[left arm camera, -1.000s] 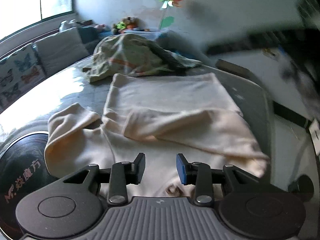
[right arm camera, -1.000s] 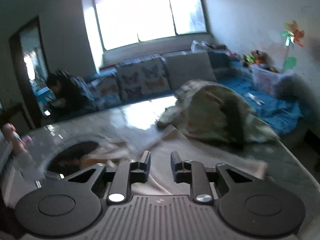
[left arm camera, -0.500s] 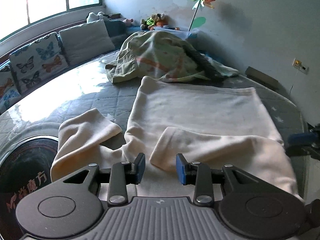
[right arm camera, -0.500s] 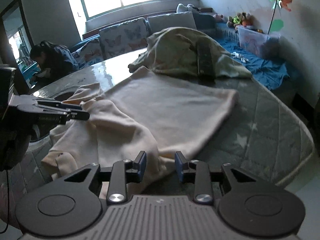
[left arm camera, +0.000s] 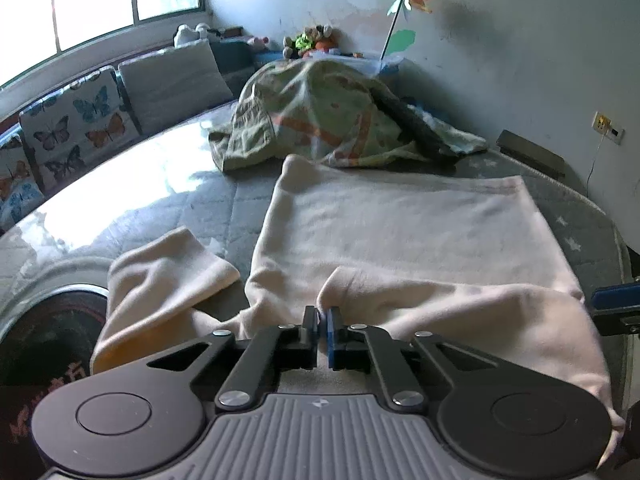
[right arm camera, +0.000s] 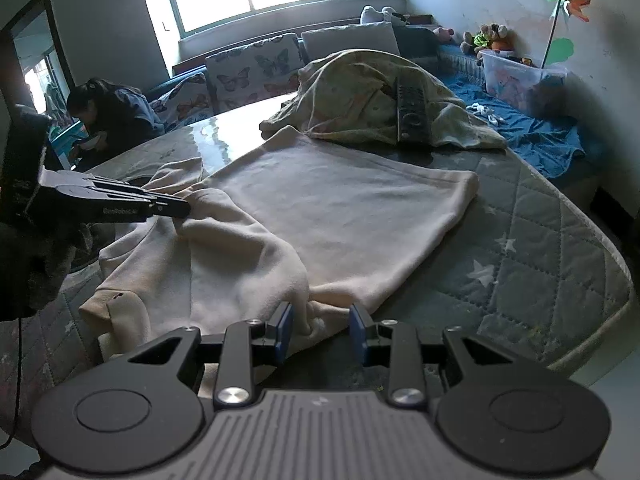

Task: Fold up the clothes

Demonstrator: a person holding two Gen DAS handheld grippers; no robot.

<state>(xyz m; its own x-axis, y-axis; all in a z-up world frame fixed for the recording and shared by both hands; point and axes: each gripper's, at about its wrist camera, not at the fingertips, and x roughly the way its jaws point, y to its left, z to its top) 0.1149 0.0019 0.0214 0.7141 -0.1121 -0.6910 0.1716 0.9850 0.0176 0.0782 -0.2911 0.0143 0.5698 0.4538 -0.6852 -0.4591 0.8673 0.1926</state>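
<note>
A cream sweatshirt (left arm camera: 400, 232) lies spread on the grey quilted mat (right arm camera: 540, 248). One sleeve is folded across its near part, the other sleeve (left arm camera: 168, 268) lies out to the left. My left gripper (left arm camera: 323, 322) is shut on the cuff of the folded sleeve, and from the right wrist view it (right arm camera: 182, 211) pinches a raised fold. My right gripper (right arm camera: 320, 314) sits low at the sweatshirt's near right corner. Its jaws stand apart with a ridge of cream fabric between them, against the left pad only. One of its fingers (left arm camera: 616, 299) shows at the right edge.
A heap of green patterned cloth (left arm camera: 316, 116) with a dark remote control (right arm camera: 412, 112) on it lies behind the sweatshirt. A dark round disc (left arm camera: 48, 340) sits at the near left. Butterfly cushions (left arm camera: 76, 128) line the window seat. A person (right arm camera: 108, 116) sits far left.
My left jaws have closed on the sleeve cuff. Both grippers came in low over the sweatshirt a second ago and have held still since.
</note>
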